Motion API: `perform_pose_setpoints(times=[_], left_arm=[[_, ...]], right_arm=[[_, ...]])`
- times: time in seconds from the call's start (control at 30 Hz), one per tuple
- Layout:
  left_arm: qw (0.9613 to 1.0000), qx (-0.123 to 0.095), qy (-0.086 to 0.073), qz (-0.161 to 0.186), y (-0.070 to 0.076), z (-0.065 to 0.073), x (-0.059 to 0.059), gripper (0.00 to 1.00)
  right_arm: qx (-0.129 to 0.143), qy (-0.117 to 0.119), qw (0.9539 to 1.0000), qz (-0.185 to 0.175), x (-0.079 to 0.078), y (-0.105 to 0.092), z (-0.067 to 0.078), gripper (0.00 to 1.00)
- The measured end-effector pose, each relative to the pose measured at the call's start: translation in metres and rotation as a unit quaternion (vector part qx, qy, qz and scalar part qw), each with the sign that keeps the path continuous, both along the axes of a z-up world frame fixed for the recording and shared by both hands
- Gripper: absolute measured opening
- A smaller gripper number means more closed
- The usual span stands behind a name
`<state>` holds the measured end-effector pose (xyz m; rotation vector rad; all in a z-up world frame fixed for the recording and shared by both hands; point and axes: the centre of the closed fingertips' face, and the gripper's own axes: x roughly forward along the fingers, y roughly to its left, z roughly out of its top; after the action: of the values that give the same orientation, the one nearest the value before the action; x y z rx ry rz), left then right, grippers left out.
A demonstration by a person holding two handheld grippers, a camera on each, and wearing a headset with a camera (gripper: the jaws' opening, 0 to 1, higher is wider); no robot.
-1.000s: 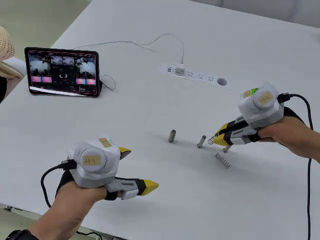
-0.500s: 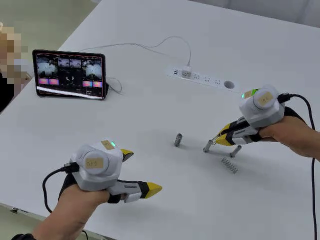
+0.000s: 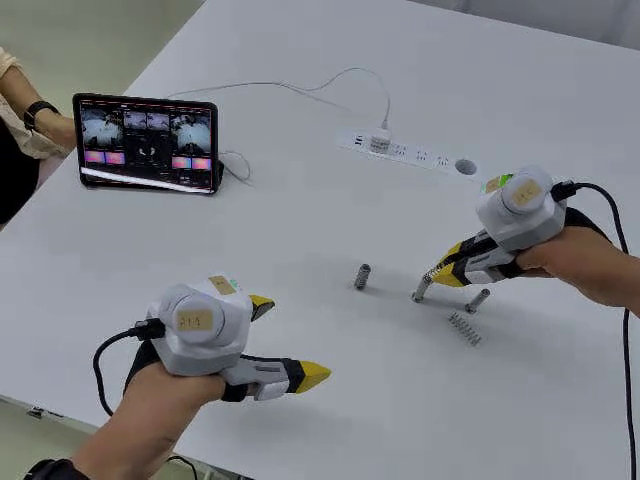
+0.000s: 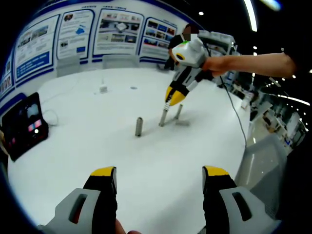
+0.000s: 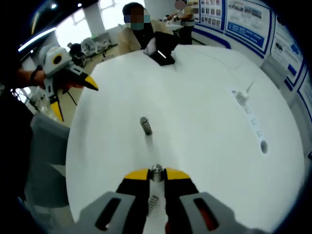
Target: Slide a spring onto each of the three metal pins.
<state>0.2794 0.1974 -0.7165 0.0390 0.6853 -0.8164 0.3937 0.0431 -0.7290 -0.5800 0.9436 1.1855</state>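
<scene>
White table (image 3: 300,220) holds three small metal pins in a row. The first pin (image 3: 362,277) stands by itself. It looks ribbed, as if a spring is around it, but it is too small to be sure. At about three o'clock from it stands the middle pin (image 3: 421,292). Just past that, again at three o'clock, is the last pin (image 3: 478,300). A loose spring (image 3: 464,328) lies flat on the table at about five o'clock from the middle pin. It is near the last pin but not touching it.

The right gripper (image 3: 443,274) comes in from three o'clock, held by a hand (image 3: 585,265). Its yellow tips are pinched tight on a held spring (image 5: 153,203). The tips sit right at the top of the middle pin. In the right gripper view the round pin top shows between the two yellow tips.

The left gripper (image 3: 292,338) is at seven o'clock from the pins, well apart from them. Its jaws are spread wide with nothing between them.

A tablet (image 3: 148,142) stands at ten o'clock from the pins with its screen lit. A power strip (image 3: 405,154) lies at twelve o'clock, with a thin cable (image 3: 290,88) plugged in.
</scene>
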Motion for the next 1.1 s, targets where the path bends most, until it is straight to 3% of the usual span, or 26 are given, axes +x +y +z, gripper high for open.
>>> perform_pose_setpoints(times=[1.1], left_arm=[[1.0,0.004,0.003,0.004,0.006,0.0,-0.002,0.72]], right_arm=[[-0.029,0.003,0.999,0.035,-0.002,0.01,-0.033,0.13]])
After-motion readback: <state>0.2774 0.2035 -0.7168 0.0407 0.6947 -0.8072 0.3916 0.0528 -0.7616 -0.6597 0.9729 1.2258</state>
